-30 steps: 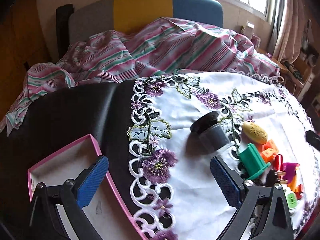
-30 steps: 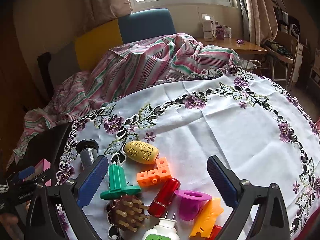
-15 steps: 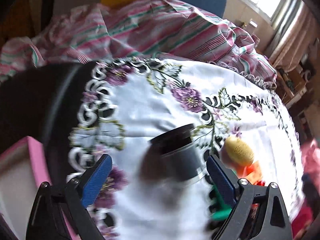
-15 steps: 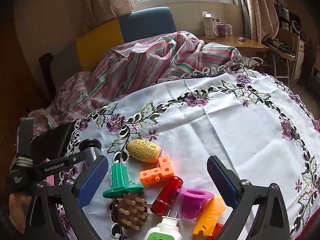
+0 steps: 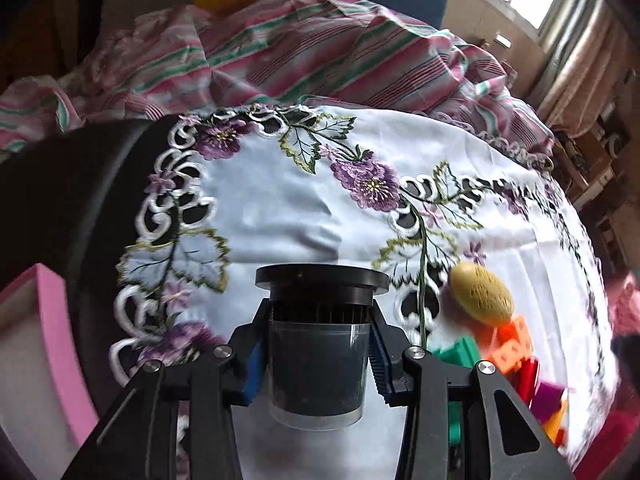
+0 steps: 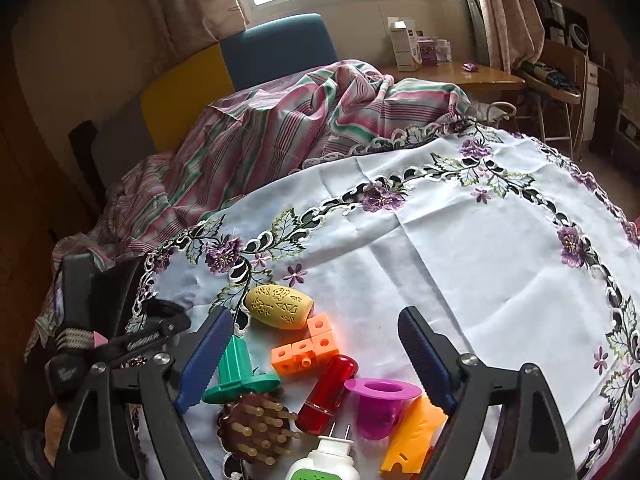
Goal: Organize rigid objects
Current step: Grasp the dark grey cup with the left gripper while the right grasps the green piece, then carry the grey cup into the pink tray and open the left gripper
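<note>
A grey jar (image 5: 318, 364) with a black lid stands upright on the white embroidered cloth (image 5: 272, 216). My left gripper (image 5: 318, 332) is closing on it, and both blue pads touch its sides just under the lid. In the right wrist view the left gripper (image 6: 160, 332) shows at the far left. My right gripper (image 6: 316, 320) hovers over a heap of toys with its jaws closing; the pads press on nothing. Under it lie orange cubes (image 6: 308, 348), a red capsule (image 6: 330, 392) and a magenta cup (image 6: 380, 400).
A pink box (image 5: 44, 340) sits at the left on the black surface. A yellow egg-shaped piece (image 6: 280, 310), a green peg (image 6: 238, 372), a brown studded brush (image 6: 254, 428), an orange piece (image 6: 412, 436) and a white plug (image 6: 324, 464) crowd the heap. Striped fabric (image 6: 300, 120) lies behind.
My left gripper moved forward and down over the jar, and its jaws closed from wide apart onto the jar's sides. The right gripper's jaws narrowed slightly; that hand stayed put.
</note>
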The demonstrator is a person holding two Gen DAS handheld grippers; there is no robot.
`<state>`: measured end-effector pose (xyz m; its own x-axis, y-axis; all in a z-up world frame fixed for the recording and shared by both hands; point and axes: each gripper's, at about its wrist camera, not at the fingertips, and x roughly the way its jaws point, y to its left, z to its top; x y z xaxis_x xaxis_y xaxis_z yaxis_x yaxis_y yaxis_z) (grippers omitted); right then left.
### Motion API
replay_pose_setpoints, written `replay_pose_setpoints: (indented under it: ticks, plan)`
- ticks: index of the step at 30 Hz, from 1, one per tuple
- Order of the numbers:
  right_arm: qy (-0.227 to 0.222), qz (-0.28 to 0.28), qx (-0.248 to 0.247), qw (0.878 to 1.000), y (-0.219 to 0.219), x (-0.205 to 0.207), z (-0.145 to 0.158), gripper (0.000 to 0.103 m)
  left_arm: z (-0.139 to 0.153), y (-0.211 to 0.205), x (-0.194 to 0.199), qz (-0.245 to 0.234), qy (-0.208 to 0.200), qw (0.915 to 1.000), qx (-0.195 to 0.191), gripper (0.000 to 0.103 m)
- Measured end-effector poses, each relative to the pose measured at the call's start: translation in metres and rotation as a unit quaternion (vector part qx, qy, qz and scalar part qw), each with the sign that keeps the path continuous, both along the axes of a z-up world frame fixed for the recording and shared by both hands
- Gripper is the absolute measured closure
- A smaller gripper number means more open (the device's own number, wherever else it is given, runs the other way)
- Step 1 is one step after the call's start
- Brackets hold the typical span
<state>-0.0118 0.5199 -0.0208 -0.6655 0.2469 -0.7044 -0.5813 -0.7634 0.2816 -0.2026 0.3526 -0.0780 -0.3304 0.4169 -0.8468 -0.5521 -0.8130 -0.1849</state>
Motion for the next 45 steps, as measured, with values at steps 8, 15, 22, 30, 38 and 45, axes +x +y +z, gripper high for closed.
replay_pose_setpoints:
  ticks: [8,15,22,30,38,45]
  plan:
    - [0.005,0.019,-0.049,0.999,0.005,-0.003,-0.008,0.024,0.028,-0.052,0.043,-0.013,0.018,0.9997,0.015,0.059]
    - [-0.004,0.096,-0.064,0.993,-0.021,-0.019,-0.012,0.037,0.053,-0.106,0.082,-0.012,0.045,0.9986,0.027,0.059]
    - [-0.064,0.162,-0.046,0.984,-0.051,-0.057,-0.020,0.047,0.065,-0.170,0.106,0.012,0.068,0.9973,0.028,0.059]
    - [-0.209,0.210,-0.023,0.955,-0.066,-0.118,-0.061,0.048,0.057,-0.265,0.115,0.093,0.063,0.9934,0.024,0.059]
    - [-0.168,0.226,0.034,0.959,-0.088,-0.109,-0.045,0.073,0.045,-0.334,0.123,0.168,0.055,0.9839,0.028,0.059]
    - [-0.117,0.335,0.052,0.933,-0.146,-0.081,-0.028,0.073,0.050,-0.335,0.128,0.180,0.076,0.9806,0.019,0.059]
